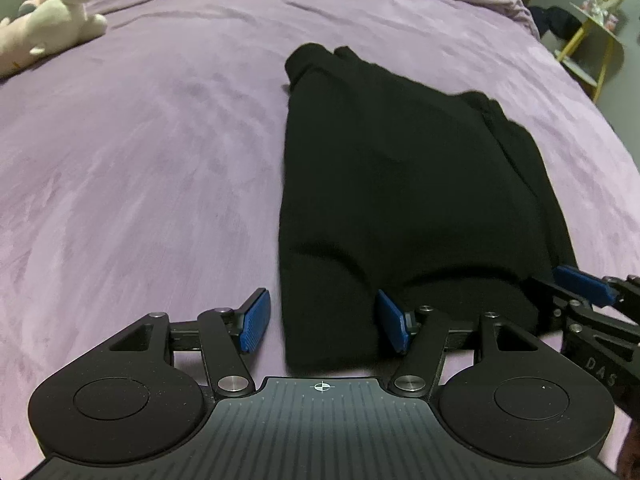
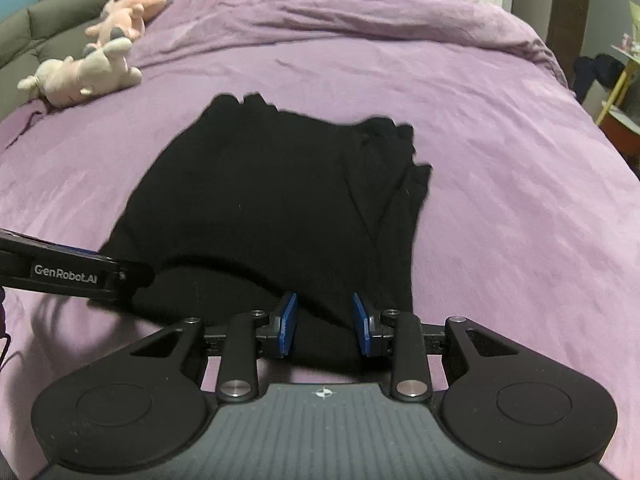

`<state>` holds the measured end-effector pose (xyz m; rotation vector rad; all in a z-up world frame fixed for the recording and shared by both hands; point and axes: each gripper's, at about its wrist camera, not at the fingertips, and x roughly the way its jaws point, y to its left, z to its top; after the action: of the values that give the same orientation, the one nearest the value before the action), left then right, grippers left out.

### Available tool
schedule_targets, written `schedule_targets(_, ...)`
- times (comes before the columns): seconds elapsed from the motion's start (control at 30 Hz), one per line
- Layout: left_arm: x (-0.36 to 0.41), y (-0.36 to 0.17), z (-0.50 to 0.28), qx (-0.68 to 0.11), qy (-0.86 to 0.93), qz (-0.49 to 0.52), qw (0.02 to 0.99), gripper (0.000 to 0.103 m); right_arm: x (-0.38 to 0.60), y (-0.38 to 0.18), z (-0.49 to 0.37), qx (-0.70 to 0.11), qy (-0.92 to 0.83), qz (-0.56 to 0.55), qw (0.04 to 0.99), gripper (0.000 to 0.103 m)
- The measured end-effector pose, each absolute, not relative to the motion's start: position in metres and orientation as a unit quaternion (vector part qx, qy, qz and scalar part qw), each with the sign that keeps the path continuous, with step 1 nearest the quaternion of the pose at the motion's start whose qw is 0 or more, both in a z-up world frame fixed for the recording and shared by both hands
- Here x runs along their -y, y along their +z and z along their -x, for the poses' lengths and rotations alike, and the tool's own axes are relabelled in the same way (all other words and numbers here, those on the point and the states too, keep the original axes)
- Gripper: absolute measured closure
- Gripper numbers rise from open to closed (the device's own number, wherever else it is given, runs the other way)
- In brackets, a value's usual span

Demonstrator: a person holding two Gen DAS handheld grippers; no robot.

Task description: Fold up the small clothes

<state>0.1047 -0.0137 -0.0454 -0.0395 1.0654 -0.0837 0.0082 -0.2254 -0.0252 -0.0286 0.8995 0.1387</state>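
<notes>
Black folded fabric garment [image 2: 272, 208] lying flat on the purple bedcover [image 2: 500, 220], both tongs at its near edge.

Left gripper [image 1: 324, 322] is standing with blue pads apart over the garment's lower left corner, pressing nothing; right gripper [image 2: 325, 330], in the lower centre of its own view, is showing pads narrowly apart with dark cloth between them, and whether they are clamping it I cannot tell; two pale plush toys [image 2: 84, 76] are lying at the upper left; a yellow-legged side table [image 1: 596, 40] is standing at the far right.
</notes>
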Motion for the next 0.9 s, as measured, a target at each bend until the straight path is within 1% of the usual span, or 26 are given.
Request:
schedule_targets(0.1, 0.012, -0.041, -0.091, -0.510, -0.041, 0.018, 0.859, 0.037, 0.233, -0.022, 0.006, -0.465, 0.056, -0.015, 0.883, 0.073)
schedule_targets(0.13, 0.011, -0.040, -0.085, -0.512, -0.040, 0.020, 0.858, 0.037, 0.235, -0.022, 0.012, -0.484, 0.054, -0.026, 0.873, 0.070)
schedule_targets(0.17, 0.010, -0.039, -0.080, -0.515, -0.040, 0.020, 0.856, 0.034, 0.237, -0.026, 0.016, -0.508, 0.046, -0.035, 0.859, 0.062)
schedule_targets(0.2, 0.011, -0.039, -0.075, -0.523, -0.040, 0.018, 0.851, 0.031, 0.239, -0.026, 0.024, -0.509, 0.041, -0.037, 0.859, 0.062)
schedule_targets(0.23, 0.013, -0.039, -0.071, -0.533, -0.040, 0.008, 0.845, 0.030, 0.238, -0.023, 0.030, -0.505, 0.041, -0.029, 0.862, 0.059)
schedule_targets(0.27, 0.015, -0.039, -0.067, -0.535, -0.038, -0.005, 0.844, 0.029, 0.236, -0.021, 0.032, -0.508, 0.039, -0.023, 0.860, 0.047)
schedule_targets(0.3, 0.018, -0.038, -0.062, -0.530, -0.037, -0.021, 0.847, 0.024, 0.235, -0.019, 0.033, -0.515, 0.032, -0.021, 0.856, 0.034)
schedule_targets(0.37, 0.024, -0.036, -0.058, -0.531, -0.027, -0.047, 0.846, 0.016, 0.235, -0.015, 0.032, -0.528, 0.014, -0.027, 0.849, 0.026)
schedule_targets(0.4, 0.027, -0.035, -0.057, -0.532, -0.021, -0.058, 0.844, 0.016, 0.234, -0.013, 0.030, -0.533, 0.005, -0.030, 0.845, 0.022)
schedule_targets(0.5, 0.031, -0.030, -0.060, -0.545, -0.017, -0.070, 0.836, 0.012, 0.236, -0.008, 0.024, -0.543, -0.017, -0.036, 0.839, 0.016)
schedule_targets(0.6, 0.029, -0.021, -0.060, -0.540, -0.007, -0.059, 0.840, 0.012, 0.236, -0.001, 0.019, -0.542, -0.032, -0.036, 0.839, 0.012)
schedule_targets(0.67, 0.028, -0.014, -0.061, -0.533, -0.003, -0.054, 0.845, 0.012, 0.235, 0.004, 0.018, -0.538, -0.038, -0.036, 0.841, 0.011)
schedule_targets(0.77, 0.027, -0.006, -0.063, -0.526, 0.006, -0.053, 0.849, 0.012, 0.234, 0.010, 0.012, -0.533, -0.045, -0.035, 0.844, 0.005)
schedule_targets(0.9, 0.024, 0.001, -0.065, -0.522, 0.008, -0.038, 0.852, 0.010, 0.228, 0.016, 0.009, -0.525, -0.050, -0.023, 0.849, 0.005)
